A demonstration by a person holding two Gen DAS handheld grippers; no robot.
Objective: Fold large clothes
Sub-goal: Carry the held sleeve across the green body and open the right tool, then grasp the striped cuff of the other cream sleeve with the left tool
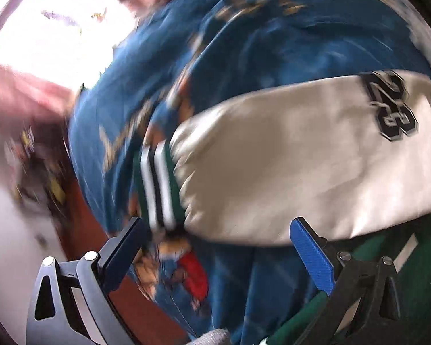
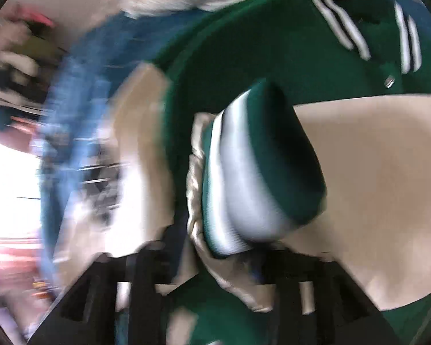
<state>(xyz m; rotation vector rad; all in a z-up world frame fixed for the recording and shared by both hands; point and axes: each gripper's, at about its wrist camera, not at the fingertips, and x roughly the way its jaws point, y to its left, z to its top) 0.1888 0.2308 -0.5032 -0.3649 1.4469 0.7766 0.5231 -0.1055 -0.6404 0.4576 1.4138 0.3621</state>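
Two grippers hang over a green jacket (image 2: 244, 43). Left gripper (image 1: 215, 247), at the bottom, is spread wide above its cream sleeve (image 1: 316, 166). Right gripper (image 2: 215, 261) looks released around the striped cuff (image 2: 252, 178).

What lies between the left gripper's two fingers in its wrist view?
In the left wrist view, the left gripper stands open over the cream sleeve and its green striped cuff, with the blue patterned cloth below. The fingers clamp nothing.

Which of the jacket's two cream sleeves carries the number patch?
The cream sleeve lying across the left wrist view, with a black 23 patch near its far end. The sleeve in the right wrist view shows none.
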